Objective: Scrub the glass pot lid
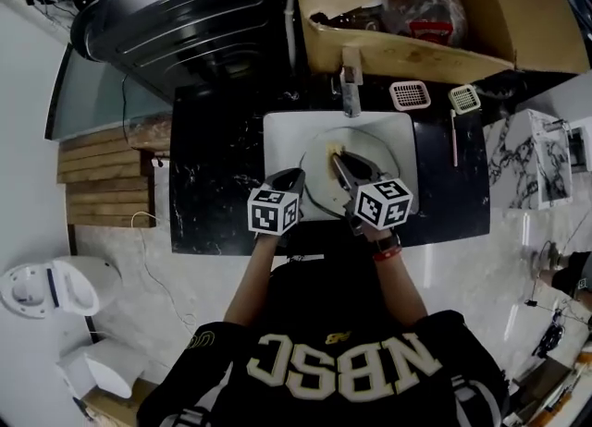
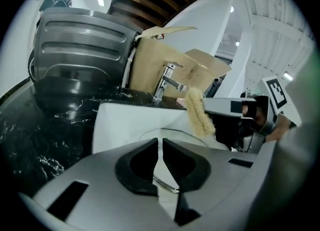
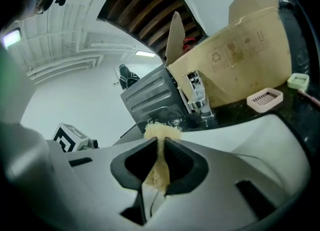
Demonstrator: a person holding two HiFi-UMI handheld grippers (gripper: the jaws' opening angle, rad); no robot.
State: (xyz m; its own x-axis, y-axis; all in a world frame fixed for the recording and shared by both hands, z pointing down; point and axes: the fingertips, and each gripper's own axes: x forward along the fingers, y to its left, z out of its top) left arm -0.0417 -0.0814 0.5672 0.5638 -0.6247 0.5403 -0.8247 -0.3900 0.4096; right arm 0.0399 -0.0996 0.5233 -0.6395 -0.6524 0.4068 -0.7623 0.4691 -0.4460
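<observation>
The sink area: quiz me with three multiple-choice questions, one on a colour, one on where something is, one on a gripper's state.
1. The counter round the sink is: A white; B black; C wood brown.
2. The glass pot lid is: A on the counter; B in the sink; C lifted clear of the sink.
3. The right gripper is: A open and empty; B shut on the glass pot lid; C shut on the scrub pad.

Answers: B, the head view shows black marbled stone round the white basin. B, the lid sits within the basin's rim. C, the right gripper view shows the jaws pinching the yellowish fibrous pad.
</observation>
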